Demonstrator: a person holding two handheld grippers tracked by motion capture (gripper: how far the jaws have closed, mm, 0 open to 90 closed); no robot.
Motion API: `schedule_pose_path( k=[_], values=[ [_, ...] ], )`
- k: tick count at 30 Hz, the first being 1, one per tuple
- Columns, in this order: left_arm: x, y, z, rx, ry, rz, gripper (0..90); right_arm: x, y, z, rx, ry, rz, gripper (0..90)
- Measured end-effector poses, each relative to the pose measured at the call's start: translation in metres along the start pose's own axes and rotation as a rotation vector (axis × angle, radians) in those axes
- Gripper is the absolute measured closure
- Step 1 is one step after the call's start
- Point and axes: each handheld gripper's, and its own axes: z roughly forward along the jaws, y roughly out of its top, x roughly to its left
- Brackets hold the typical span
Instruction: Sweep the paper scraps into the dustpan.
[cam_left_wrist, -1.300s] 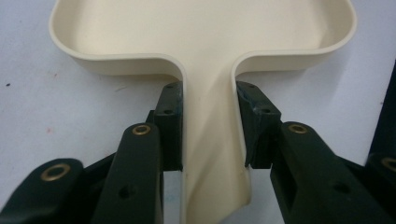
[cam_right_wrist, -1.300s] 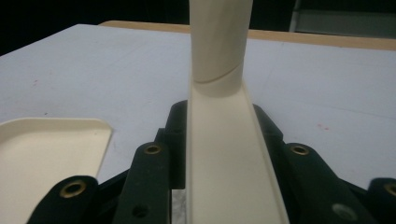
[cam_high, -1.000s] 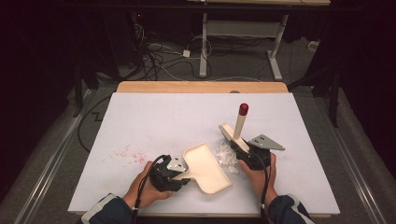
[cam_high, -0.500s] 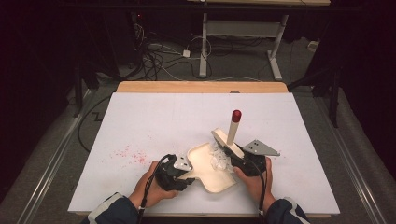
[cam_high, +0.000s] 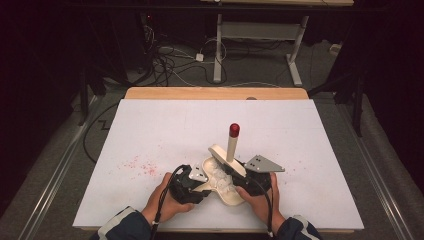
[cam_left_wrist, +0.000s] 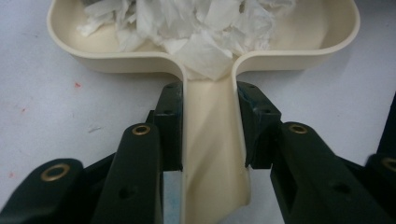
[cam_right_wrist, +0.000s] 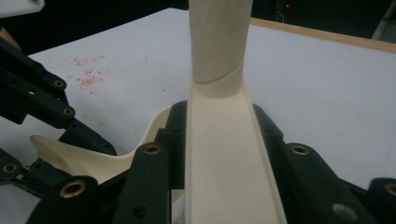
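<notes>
At the table's near edge, the left gripper (cam_left_wrist: 208, 154) has its jaws clamped on the handle of the cream dustpan (cam_left_wrist: 93, 51), which lies flat with crumpled white paper (cam_left_wrist: 196, 28) in its tray. Just beside it, the right gripper (cam_right_wrist: 219, 158) grips the cream brush (cam_high: 231, 145), its red-tipped handle rising over the pan. Farther left, red specks (cam_high: 142, 165) dot the white table (cam_high: 165, 125).

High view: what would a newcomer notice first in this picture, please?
Probably the cream dustpan full of crumpled white paper, near the front edge of the white table, its handle clamped in the left gripper. The right gripper holds a cream brush, its red-tipped handle rising above the pan.
</notes>
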Motion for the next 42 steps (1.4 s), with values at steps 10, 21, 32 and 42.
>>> schedule_pose_path(
  k=[10, 21, 32, 42],
  values=[
    [0.001, 0.000, 0.001, 0.006, 0.012, 0.006, 63.6, -0.008, 0.011, -0.011, -0.038, -0.001, -0.015, 67.4],
    [0.004, -0.002, 0.002, 0.012, 0.025, 0.003, 63.5, -0.025, 0.017, -0.022, -0.057, -0.037, 0.008, 67.4],
    [0.005, -0.005, -0.002, 0.019, 0.034, 0.010, 63.6, -0.043, 0.011, -0.027, -0.022, -0.086, -0.008, 67.4],
    [0.009, -0.009, -0.005, 0.026, 0.048, 0.005, 63.6, -0.051, 0.006, -0.032, -0.001, -0.110, -0.025, 67.4]
  ],
)
